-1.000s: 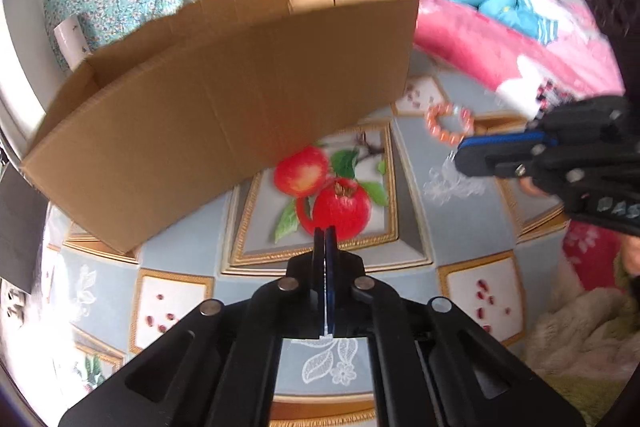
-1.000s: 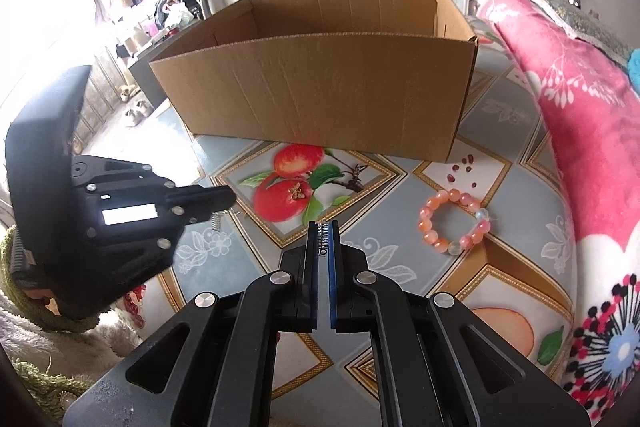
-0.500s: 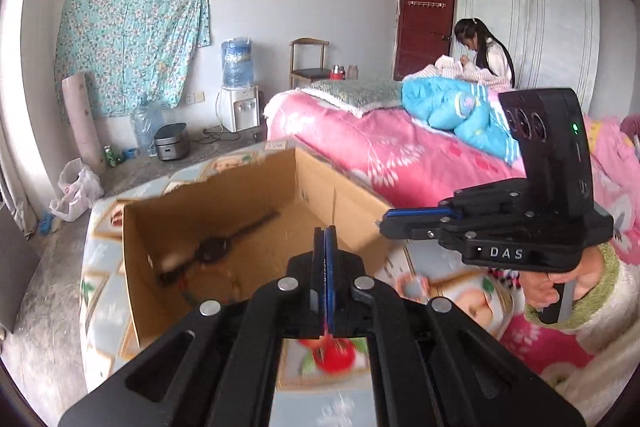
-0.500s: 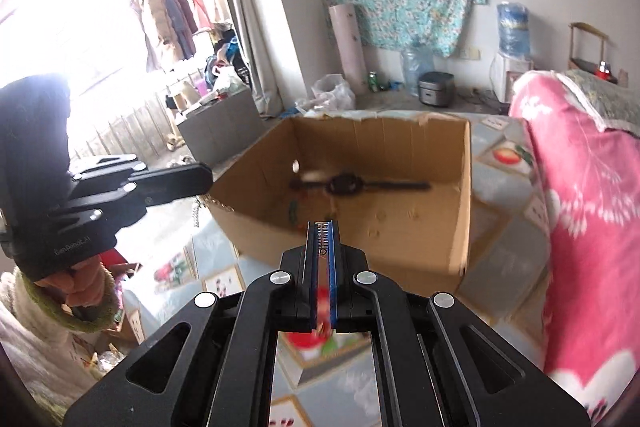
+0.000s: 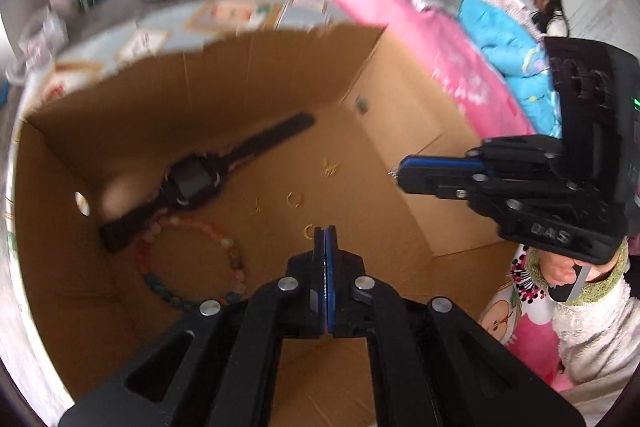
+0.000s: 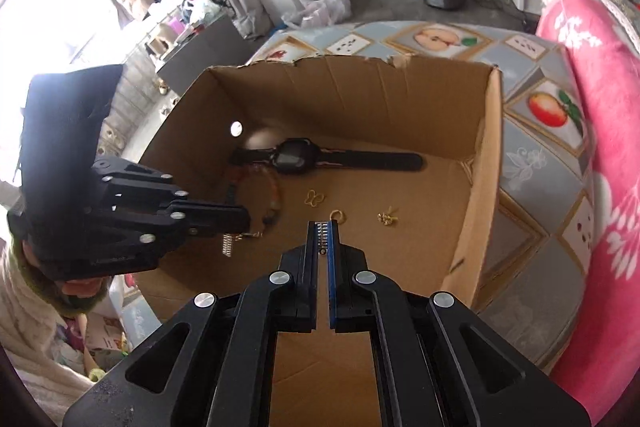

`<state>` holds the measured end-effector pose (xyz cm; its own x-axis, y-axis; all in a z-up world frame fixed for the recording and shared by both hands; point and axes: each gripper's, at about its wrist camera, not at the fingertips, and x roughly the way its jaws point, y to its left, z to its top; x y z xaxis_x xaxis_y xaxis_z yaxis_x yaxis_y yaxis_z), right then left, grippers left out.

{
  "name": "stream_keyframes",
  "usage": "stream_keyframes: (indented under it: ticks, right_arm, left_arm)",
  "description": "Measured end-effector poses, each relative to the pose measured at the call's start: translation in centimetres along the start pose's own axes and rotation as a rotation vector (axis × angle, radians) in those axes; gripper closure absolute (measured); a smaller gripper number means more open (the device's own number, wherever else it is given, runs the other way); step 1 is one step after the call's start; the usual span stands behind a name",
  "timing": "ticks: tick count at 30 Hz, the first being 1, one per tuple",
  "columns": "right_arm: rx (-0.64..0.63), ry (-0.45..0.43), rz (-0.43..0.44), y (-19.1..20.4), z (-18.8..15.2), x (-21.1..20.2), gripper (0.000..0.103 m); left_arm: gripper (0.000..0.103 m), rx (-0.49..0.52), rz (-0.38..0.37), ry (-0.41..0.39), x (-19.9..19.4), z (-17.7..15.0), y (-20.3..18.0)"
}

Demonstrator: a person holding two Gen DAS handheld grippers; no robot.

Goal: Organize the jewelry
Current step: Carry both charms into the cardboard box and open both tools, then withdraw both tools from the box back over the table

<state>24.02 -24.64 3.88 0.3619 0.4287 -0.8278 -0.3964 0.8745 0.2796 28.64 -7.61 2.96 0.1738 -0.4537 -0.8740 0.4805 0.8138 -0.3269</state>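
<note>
Both grippers hung over the open cardboard box (image 6: 486,163) of jewelry.

In the right wrist view, the right gripper (image 6: 323,227) stood with its jaws nearly together, a narrow gap between them, gripping nothing I could make out; a small gold ring (image 6: 337,214) lay just beyond its tips, toward frame center. The left gripper (image 6: 240,219), at frame left, looked pressed closed, a thin chain piece (image 6: 250,235) at its tip. The black watch (image 6: 320,159) lay lengthwise across the box floor, left to right, a beaded bracelet (image 5: 188,263) beside it. The right gripper seemed nearer the ring.
</note>
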Motion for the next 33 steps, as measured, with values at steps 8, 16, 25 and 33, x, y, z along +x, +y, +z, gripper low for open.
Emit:
stream_keyframes:
  ticks: [8,16,25,33]
  right_arm:
    - [-0.049,-0.017,-0.085,-0.1,0.6,-0.2,0.095]
    - [-0.009,-0.087,-0.088,-0.5,0.3,-2.8,0.091]
    - [0.014,-0.315,-0.094,1.8,-3.5,-11.7,0.069]
    - [0.055,-0.414,-0.126,3.4,-12.0,-15.9,0.052]
  left_arm:
    - [0.094,-0.073,0.001,0.107,2.3,1.1,1.3]
    - [0.088,-0.081,-0.029,0.034,0.4,0.6,0.9]
    - [0.058,0.055,0.066,-0.284,-9.5,-4.0,-3.5]
    - [0.023,0.086,0.104,-0.44,-14.8,-13.7,-6.0]
